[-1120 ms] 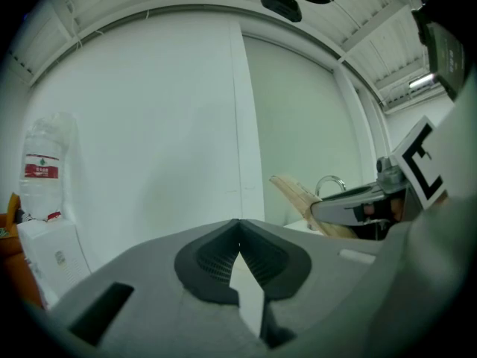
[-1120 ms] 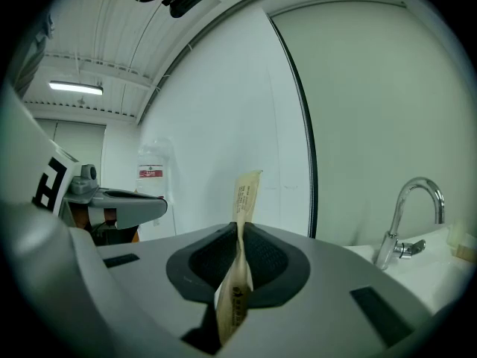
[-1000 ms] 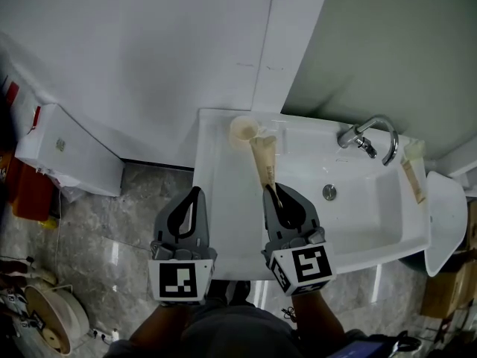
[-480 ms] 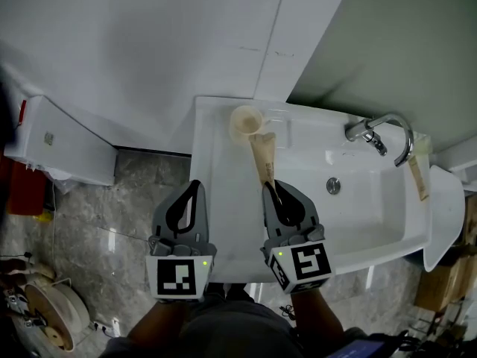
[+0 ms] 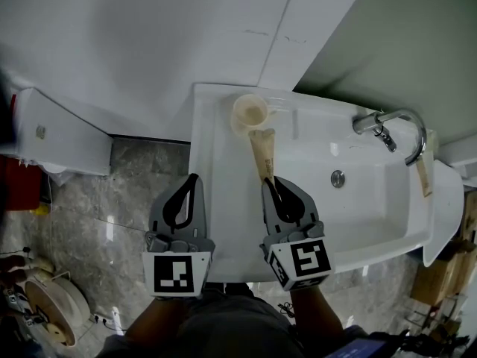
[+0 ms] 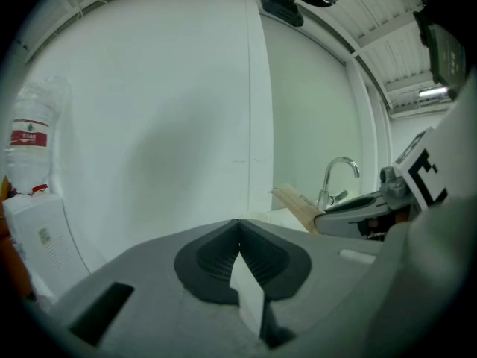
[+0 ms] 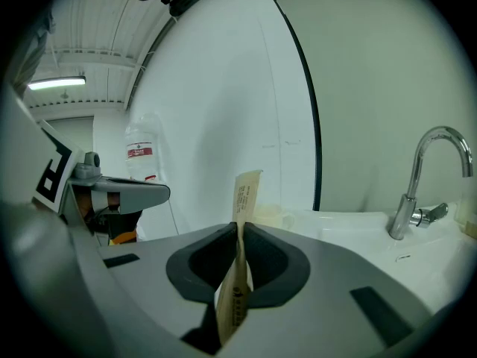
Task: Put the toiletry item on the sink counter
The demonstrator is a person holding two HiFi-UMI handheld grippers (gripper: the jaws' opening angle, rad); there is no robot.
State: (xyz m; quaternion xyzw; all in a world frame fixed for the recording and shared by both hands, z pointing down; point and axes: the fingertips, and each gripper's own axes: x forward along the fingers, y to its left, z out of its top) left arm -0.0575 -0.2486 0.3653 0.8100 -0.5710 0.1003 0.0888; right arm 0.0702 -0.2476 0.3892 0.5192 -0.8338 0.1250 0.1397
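Note:
My right gripper (image 5: 273, 183) is shut on a flat beige toiletry tube (image 5: 262, 154), which sticks out forward over the white sink counter (image 5: 215, 192), its far end close to a cream cup (image 5: 249, 113). In the right gripper view the tube (image 7: 243, 222) stands on edge, clamped between the jaws of my right gripper (image 7: 239, 233). My left gripper (image 5: 192, 180) is shut and empty, level with the counter's left edge. The left gripper view shows the left gripper (image 6: 239, 227) closed on nothing, with the tube (image 6: 297, 203) and my other gripper off to the right.
A chrome faucet (image 5: 395, 129) stands behind the basin, which has a drain (image 5: 338, 177). Another beige tube (image 5: 424, 177) lies at the basin's right rim. A white box (image 5: 56, 136) sits on the grey marble floor (image 5: 127, 207) to the left. White wall panels rise behind the sink.
The head view has shifted a little, so the sink sits slightly farther right and higher. Both grippers hold the same pose; the tube stays clamped in the right one.

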